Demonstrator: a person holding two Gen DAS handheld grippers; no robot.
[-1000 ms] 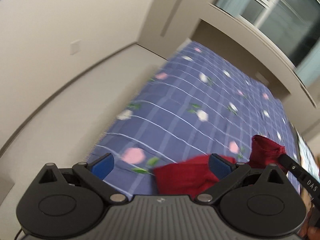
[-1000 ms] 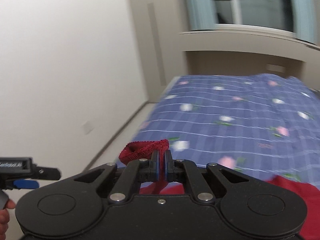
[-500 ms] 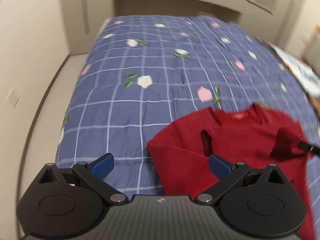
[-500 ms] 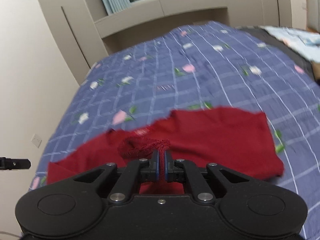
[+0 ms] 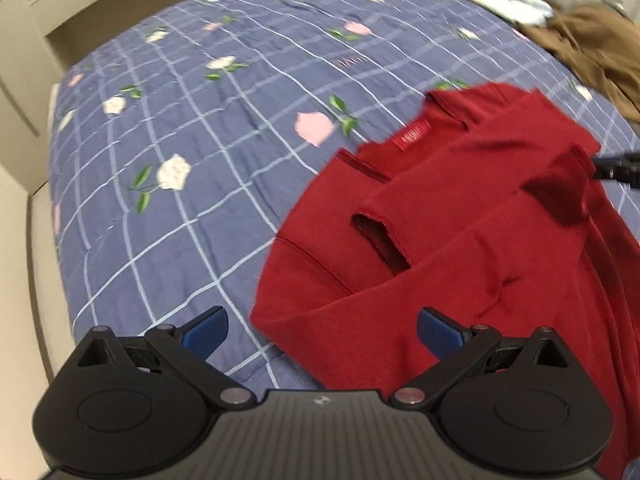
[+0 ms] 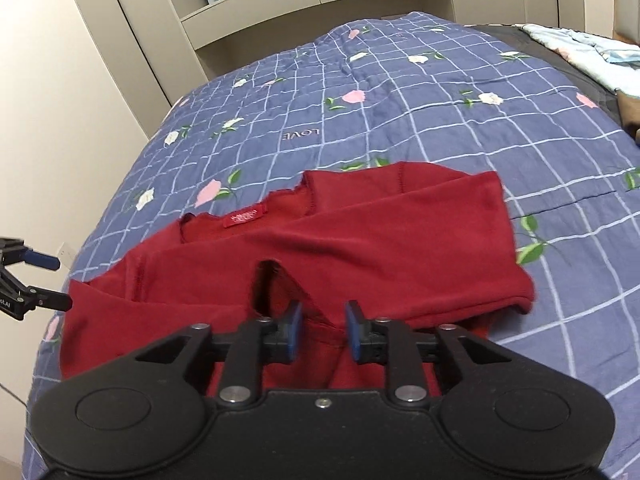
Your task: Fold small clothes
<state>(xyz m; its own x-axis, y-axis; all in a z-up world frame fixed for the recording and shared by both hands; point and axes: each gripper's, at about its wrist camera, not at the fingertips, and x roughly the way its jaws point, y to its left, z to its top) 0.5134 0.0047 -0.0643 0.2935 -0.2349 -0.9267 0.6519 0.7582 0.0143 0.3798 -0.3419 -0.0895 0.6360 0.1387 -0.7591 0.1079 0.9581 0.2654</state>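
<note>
Red knit sweater (image 6: 360,248) spread on a bed under a blue checked floral quilt (image 6: 440,120).

The sweater lies flat with a sleeve folded across its chest, red neck label facing up. The right gripper (image 6: 322,332) hangs just over the sleeve cuff, its jaws opening, blue pads clear of the cloth between them. The left gripper (image 5: 322,330) hovers at the sweater's near edge, jaws spread wide and empty. A brown garment (image 5: 596,44) lies at the quilt's far corner.
</note>
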